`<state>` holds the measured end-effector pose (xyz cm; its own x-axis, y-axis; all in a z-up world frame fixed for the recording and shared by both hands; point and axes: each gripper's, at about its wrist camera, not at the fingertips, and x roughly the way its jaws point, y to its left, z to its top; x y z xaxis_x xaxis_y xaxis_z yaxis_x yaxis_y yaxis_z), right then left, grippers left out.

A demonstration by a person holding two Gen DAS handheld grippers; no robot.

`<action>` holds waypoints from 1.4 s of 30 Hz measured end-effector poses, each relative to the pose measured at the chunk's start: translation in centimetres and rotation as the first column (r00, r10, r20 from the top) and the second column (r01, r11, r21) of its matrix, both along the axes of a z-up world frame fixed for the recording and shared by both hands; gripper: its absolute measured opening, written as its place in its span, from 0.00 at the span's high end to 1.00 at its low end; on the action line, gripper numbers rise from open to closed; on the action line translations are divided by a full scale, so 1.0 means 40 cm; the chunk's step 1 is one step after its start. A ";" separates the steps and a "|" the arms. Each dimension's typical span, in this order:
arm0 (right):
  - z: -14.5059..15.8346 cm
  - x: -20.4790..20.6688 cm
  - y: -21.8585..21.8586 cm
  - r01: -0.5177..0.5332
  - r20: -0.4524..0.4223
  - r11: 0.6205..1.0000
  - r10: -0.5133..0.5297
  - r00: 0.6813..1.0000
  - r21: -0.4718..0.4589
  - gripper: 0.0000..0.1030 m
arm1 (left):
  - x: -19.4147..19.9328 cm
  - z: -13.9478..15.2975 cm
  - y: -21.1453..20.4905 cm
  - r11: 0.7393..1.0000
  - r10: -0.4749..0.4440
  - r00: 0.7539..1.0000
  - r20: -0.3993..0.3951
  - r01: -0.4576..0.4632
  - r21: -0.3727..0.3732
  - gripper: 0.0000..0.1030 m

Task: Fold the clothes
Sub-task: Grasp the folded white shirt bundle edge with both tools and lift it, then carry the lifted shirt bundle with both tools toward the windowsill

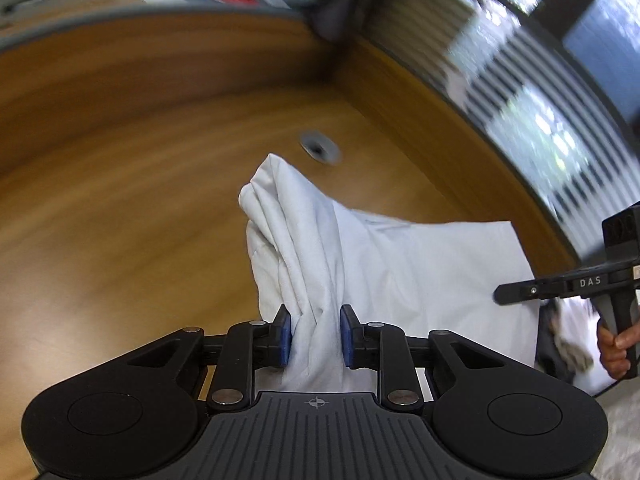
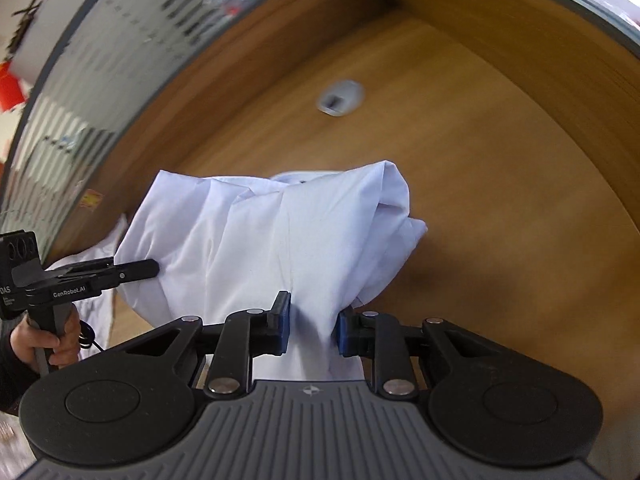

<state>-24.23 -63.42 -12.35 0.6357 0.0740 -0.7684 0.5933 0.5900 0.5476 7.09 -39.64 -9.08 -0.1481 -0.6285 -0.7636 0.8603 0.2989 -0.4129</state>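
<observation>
Your left gripper is clenched on a bunched fold of the white shirt, its blue pads pressing the cloth from both sides, and your right gripper grips another gathered part of the same shirt in the same way. The shirt hangs and drapes from both grips over the wooden table, with a rumpled end reaching toward the far side, near the round grey cable grommet set in the tabletop. In the left wrist view the right gripper comes in from the right edge, its black finger lying against the flat spread of the shirt, with your right hand wrapped round its handle. In the right wrist view the left gripper reaches in from the left edge with its finger on the cloth, held by your left hand. A striped glass partition runs along the table's far right edge, blurred. More pale fabric lies past the table edge at the near side; what it is cannot be told.
</observation>
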 end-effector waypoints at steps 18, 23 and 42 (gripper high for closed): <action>-0.122 -0.363 0.179 0.303 -0.055 0.952 -0.300 0.952 0.049 0.08 | -0.041 -0.101 -0.041 0.999 -0.010 0.999 -0.035 0.011 0.032 0.37; -0.177 -0.375 0.212 0.367 -0.005 0.923 -0.369 0.929 0.112 0.08 | -0.042 -0.120 -0.088 0.998 -0.054 0.998 -0.008 0.054 0.032 0.28; -0.281 -0.539 0.270 0.463 0.132 0.867 -0.488 0.863 0.183 0.07 | -0.247 -0.166 -0.226 0.917 -0.391 0.913 -0.117 0.398 0.037 0.42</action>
<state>-45.77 -52.63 -23.60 0.7390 -0.1717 -0.6515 0.6736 0.1693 0.7194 -2.77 -48.70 -15.72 -0.4562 -0.4570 -0.7636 0.8658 -0.0296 -0.4996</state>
